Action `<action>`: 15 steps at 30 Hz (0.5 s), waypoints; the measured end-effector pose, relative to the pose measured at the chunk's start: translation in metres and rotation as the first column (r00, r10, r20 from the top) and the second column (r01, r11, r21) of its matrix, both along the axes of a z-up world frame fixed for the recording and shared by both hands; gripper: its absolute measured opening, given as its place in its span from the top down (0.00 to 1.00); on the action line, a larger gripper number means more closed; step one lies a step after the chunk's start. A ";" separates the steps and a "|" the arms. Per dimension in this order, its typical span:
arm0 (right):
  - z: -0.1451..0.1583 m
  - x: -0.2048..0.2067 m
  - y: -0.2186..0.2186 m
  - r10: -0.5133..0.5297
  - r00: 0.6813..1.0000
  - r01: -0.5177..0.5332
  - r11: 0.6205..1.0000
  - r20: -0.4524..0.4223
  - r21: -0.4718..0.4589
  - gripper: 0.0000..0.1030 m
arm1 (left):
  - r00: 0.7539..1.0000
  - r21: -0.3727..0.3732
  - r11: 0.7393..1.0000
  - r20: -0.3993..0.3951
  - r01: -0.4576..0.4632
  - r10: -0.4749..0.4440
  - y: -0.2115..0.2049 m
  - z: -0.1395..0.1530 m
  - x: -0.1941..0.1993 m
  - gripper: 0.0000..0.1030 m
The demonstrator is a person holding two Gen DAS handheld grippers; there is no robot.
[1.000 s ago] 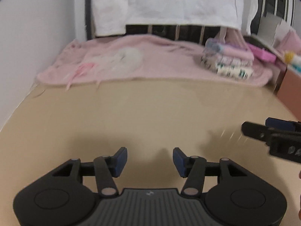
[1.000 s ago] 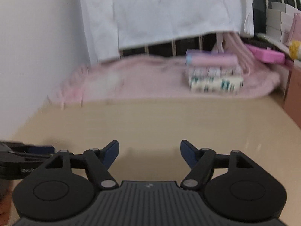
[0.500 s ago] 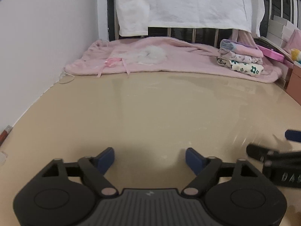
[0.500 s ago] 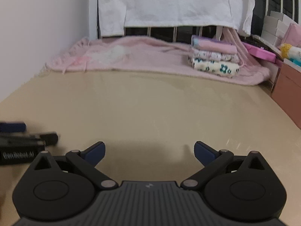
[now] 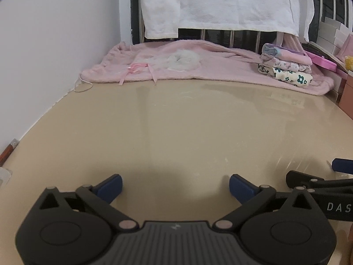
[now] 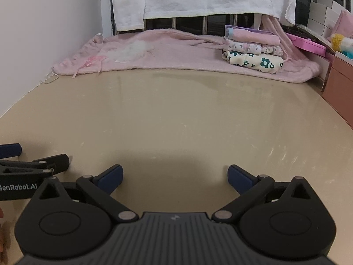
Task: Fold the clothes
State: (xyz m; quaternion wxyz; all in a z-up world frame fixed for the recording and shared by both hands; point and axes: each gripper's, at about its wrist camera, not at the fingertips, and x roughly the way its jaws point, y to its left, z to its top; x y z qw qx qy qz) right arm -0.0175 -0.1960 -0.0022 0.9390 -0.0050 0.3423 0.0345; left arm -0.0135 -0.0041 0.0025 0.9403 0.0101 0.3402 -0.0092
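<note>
A stack of three folded garments [image 5: 286, 68] [image 6: 253, 50] sits at the far right on a pink blanket [image 5: 198, 66] [image 6: 176, 53] that covers the back of the beige table [image 5: 176, 121]. A white fluffy piece with a pink ribbon [image 5: 183, 58] lies on the blanket's left part. My left gripper [image 5: 175, 186] hovers low over the bare tabletop near the front, its jaws opening wide with nothing between them. My right gripper [image 6: 174, 177] is open beside it, also holding nothing. Each gripper shows at the edge of the other's view.
A white cloth [image 5: 220, 4] hangs over a dark railing behind the table. A white wall [image 5: 55, 44] runs along the left. A brown cabinet [image 6: 339, 84], a pink box [image 6: 308, 46] and white boxes [image 6: 324, 11] stand at the right.
Both grippers' jaws have spread wide apart. Both hands moved back and slightly down, so the blanket and the stack look farther away. The views went from blurred to sharp.
</note>
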 end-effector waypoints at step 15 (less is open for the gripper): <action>-0.001 -0.003 0.002 0.002 1.000 -0.002 1.000 0.009 -0.003 0.00 | 1.000 0.001 1.000 0.014 -0.009 0.009 -0.001 -0.001 -0.004 0.00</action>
